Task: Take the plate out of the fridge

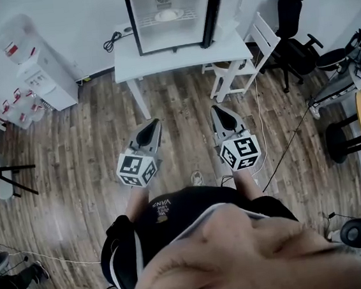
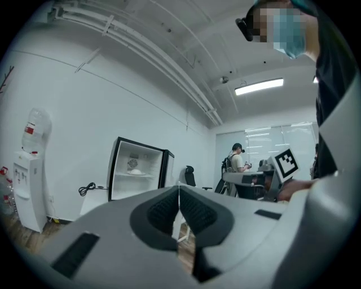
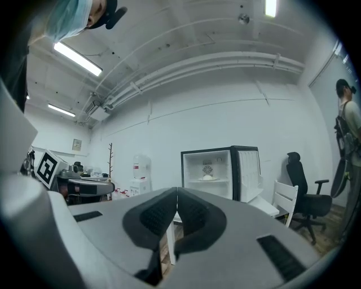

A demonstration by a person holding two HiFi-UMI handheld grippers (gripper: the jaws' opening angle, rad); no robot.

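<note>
Both empty here: left gripper (image 1: 154,124) and right gripper (image 1: 216,110) each have jaws pressed together; the plate (image 1: 168,13) sits on the shelf of the open mini fridge (image 1: 146,35) on the white table (image 1: 159,64), well ahead; best walk in close, open one gripper, meet the rim level; the shirt print (image 1: 163,205) seems to read "VANS", upside down.

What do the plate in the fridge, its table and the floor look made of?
Plate: white, smooth, ceramic or plastic, too small to tell.
Table: plain matte white top and legs, probably painted wood or laminate.
Floor: brown planks with grain, wood or wood-look laminate.
</note>
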